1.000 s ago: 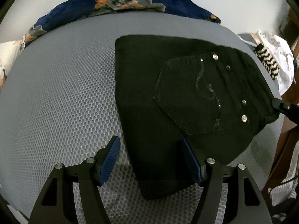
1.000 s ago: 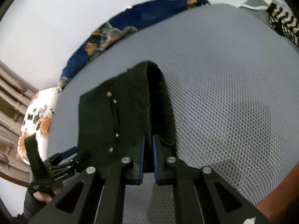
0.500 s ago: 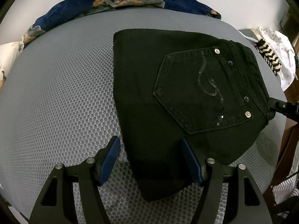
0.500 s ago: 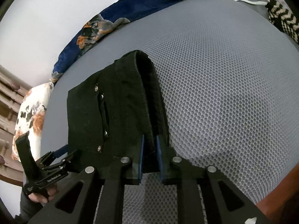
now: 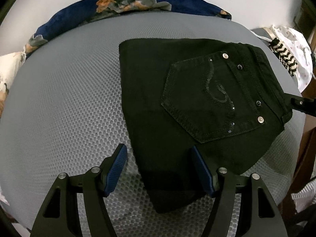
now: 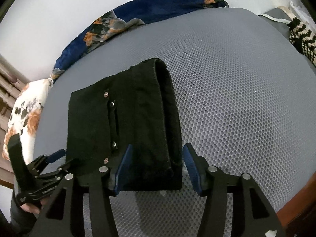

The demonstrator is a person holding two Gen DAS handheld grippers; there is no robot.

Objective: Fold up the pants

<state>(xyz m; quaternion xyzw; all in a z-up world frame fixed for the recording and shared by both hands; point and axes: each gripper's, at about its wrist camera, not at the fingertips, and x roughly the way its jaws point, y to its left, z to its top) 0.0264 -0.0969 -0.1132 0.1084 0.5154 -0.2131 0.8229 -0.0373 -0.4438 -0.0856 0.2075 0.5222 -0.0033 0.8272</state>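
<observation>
Grey mesh mattress [image 5: 59,102], folded black pants [image 5: 177,106] lying flat on it, your right gripper [image 6: 157,166] just opened off the waistband, left gripper [image 5: 159,170] still spread, unmoved.

Left gripper [image 5: 159,170]: matte black skeletal fingers with triangular cut-outs and two silver round screw heads on each finger behind the pads. Ribbed navy-blue pads [image 5: 116,169] line the inner faces. Right gripper [image 6: 158,165]: same black build, blue pads, silver screws. Left hand [image 6: 29,208]: dark sleeve behind the handle.
</observation>
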